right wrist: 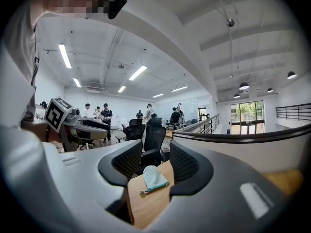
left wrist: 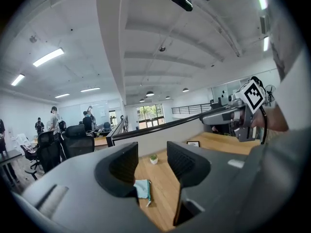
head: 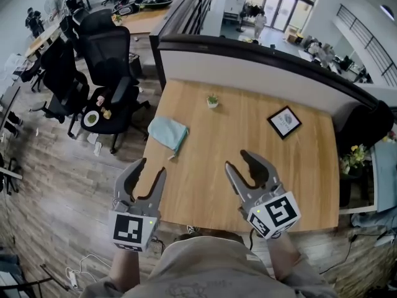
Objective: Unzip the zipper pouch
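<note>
- A small light-teal zipper pouch [head: 168, 133] lies flat on a wooden desk [head: 248, 148], close to the desk's left edge and turned at an angle.
- It looks like soft, light fabric. It would probably crumple and slide on the smooth wood if pulled from one end only.
- A thin tab juts from its near end, probably the zipper pull, though it is too small to be sure. One gripper would best pinch the fabric at that end while the other takes the tab.
- The left gripper [head: 152, 166] hovers at the desk's near left corner, jaws apart with nothing between them. The pouch is ahead of it and slightly right, clearly apart.
- The right gripper [head: 237, 159] hovers over the near middle of the desk, jaws likewise spread and empty. The pouch is ahead and well to its left.
- Farther back stand a small potted plant [head: 213, 101] and a framed picture [head: 285, 121].
</note>
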A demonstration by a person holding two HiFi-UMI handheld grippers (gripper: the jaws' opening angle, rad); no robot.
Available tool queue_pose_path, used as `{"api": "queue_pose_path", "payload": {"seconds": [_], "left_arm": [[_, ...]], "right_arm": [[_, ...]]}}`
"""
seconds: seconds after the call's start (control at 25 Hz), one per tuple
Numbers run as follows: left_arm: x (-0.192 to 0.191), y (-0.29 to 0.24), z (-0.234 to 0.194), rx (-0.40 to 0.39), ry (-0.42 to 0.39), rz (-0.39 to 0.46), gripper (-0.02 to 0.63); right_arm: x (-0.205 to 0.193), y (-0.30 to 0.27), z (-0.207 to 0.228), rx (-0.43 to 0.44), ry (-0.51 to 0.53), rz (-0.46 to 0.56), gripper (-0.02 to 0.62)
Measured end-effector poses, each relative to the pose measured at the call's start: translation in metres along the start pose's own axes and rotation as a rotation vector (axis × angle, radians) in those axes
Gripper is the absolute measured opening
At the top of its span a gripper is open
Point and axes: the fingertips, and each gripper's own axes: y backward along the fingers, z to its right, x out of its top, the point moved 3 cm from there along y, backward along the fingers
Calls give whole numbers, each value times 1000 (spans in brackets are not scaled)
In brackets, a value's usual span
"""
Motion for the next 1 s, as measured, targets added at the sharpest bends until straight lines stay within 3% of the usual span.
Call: {"api": "queue_pose_path", "payload": {"seconds": [0.36, 0.64, 1.0], "left_arm": [[-13, -32, -4, 49, -6, -39, 184], [-19, -68, -27, 101, 2, -30, 184], [-62, -120, -55, 119, 7, -91, 184]], "right_arm": [[-16, -45, 40, 84, -141, -70, 167], [-24, -121, 67, 175, -135, -163, 167], [-104, -253, 95, 263, -175, -373, 167]]}}
